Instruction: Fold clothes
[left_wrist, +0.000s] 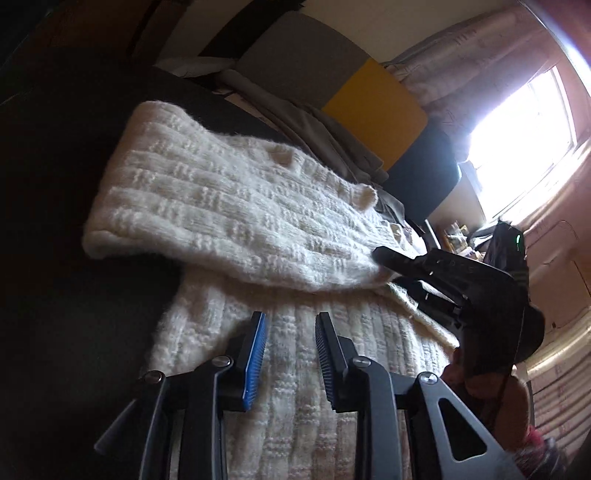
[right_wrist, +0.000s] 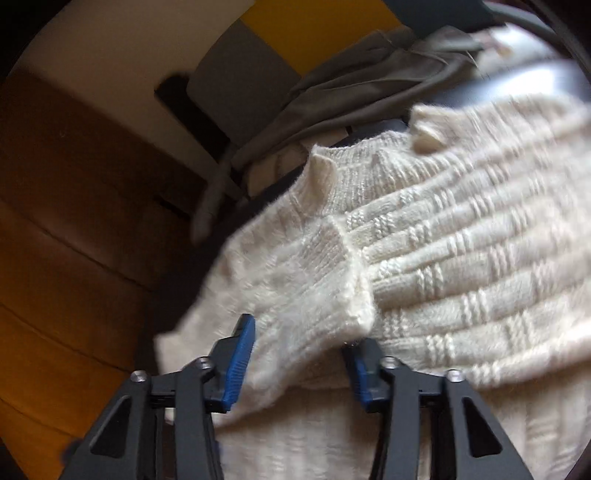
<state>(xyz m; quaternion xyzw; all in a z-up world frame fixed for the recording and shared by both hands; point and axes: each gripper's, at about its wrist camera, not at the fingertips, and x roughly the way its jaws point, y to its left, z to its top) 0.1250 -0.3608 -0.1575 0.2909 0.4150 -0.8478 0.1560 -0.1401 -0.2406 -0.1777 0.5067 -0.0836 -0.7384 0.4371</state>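
A cream knitted sweater (left_wrist: 236, 206) lies on a dark tabletop (left_wrist: 55, 221), one sleeve folded across its body. My left gripper (left_wrist: 290, 317) hovers over the lower body of the sweater, open, with nothing between its blue pads. In the same view my right gripper (left_wrist: 388, 269) is at the sleeve's end on the right. The right wrist view shows my right gripper (right_wrist: 299, 332) with the ribbed sleeve cuff (right_wrist: 325, 280) bunched between its pads, the knit touching both. The collar (right_wrist: 325, 173) sits farther back.
Grey clothes (left_wrist: 317, 133) are piled behind the sweater, against yellow (left_wrist: 376, 107) and grey (left_wrist: 295, 48) panels. A bright window (left_wrist: 524, 122) is at the right. Brown boards (right_wrist: 66, 229) lie beyond the table's left edge.
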